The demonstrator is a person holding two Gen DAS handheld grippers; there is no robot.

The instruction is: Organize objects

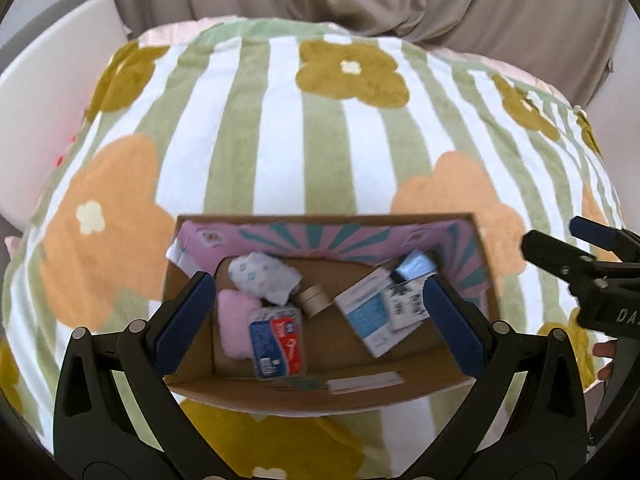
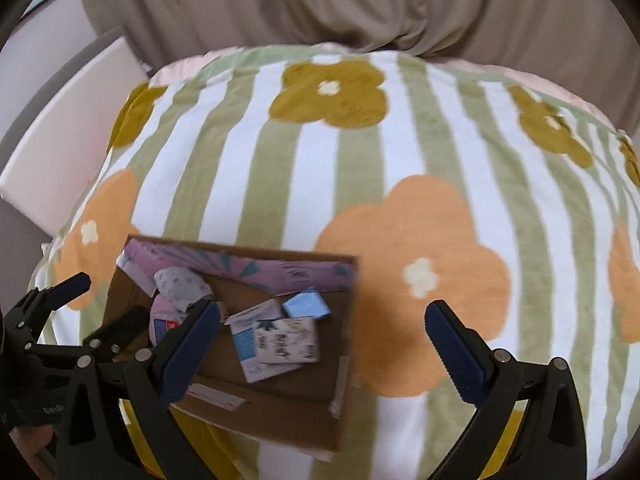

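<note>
Left hand-held gripper (image 1: pixel 318 312): jaws spread wide, nothing between the pads; it hangs over the open cardboard box (image 1: pixel 192 364), one finger at each end of the box as seen from its own camera. From this view the pose reads as looking steeply down into the box from the near side.

Right hand-held gripper (image 2: pixel 322 344): jaws likewise spread and empty, held off to the right of the box, over the blanket (image 2: pixel 280 168); its left finger overlaps the box's near edge in view, though contact cannot be told.

Box contents, left to right:
- white patterned soft packet (image 1: pixel 264 276), resting against the far wall
- pink pad (image 1: pixel 236 322)
- blue-and-red wrapped pack (image 1: pixel 276 340), leaning on the pink pad
- tape roll (image 1: pixel 315 299), near the middle
- white-and-blue carton (image 1: pixel 368 316), lying flat and askew
- printed sachet (image 1: pixel 406 306), on top of the carton
- pale blue packet (image 1: pixel 416 266), in the far right corner

The items lie loose and overlapping, as things do when dropped in rather than arranged. The box's inner flap shows a pink and teal print.

Support: the striped, flowered blanket, spread over what looks like a bed; no loose items show on it, so the gathering seems largely done.

Beyond: a beige curtain (image 2: pixel 320 4) behind.
</note>
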